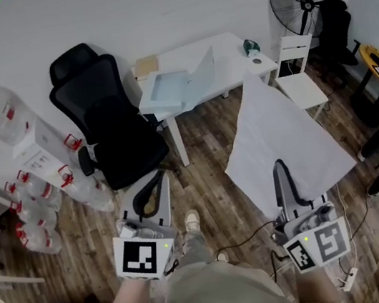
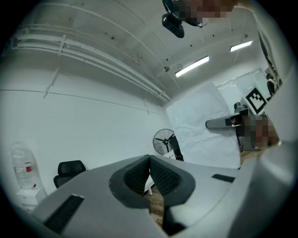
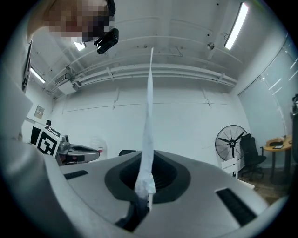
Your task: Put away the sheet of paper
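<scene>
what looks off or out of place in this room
The sheet of paper is creased and held up in the air, pinched at one end in the right gripper. Water bottles lie heaped on the floor, left of the chair.

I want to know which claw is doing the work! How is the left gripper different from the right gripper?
The right gripper pinches the sheet of paper near its edge, while the left gripper holds nothing. The paper stands up tall from the right gripper's jaws, but the left gripper's pads just press against each other. What they share: both have their jaws closed.
</scene>
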Motion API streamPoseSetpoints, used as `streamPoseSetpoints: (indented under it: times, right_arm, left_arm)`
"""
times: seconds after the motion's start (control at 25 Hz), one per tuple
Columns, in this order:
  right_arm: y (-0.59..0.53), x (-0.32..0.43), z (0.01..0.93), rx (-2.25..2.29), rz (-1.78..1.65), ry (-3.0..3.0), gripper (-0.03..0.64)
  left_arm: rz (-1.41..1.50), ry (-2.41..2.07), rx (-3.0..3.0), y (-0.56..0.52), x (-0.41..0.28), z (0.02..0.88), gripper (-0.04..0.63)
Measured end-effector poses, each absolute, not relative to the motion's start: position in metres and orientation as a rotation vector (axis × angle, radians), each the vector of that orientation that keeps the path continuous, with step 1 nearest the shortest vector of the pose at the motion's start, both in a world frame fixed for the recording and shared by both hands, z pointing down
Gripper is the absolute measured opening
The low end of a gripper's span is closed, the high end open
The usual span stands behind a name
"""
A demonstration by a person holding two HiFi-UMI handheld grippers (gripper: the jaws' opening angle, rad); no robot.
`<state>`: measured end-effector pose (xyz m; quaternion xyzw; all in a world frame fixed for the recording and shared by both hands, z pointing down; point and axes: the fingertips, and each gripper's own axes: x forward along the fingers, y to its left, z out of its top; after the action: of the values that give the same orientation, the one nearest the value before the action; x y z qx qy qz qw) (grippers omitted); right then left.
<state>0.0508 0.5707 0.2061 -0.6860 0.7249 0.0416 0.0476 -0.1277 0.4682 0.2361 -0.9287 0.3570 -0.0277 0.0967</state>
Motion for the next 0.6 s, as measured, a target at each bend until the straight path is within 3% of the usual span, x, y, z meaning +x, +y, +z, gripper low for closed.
streamPoseSetpoints:
  times: [0.6]
  right_arm:
    - [0.498,0.060,0.227,-2.045,0.027,2.237,0.023]
  left_arm:
    - [-0.070,1.107,-2.765,0.402,-0.122,0.250,0.020]
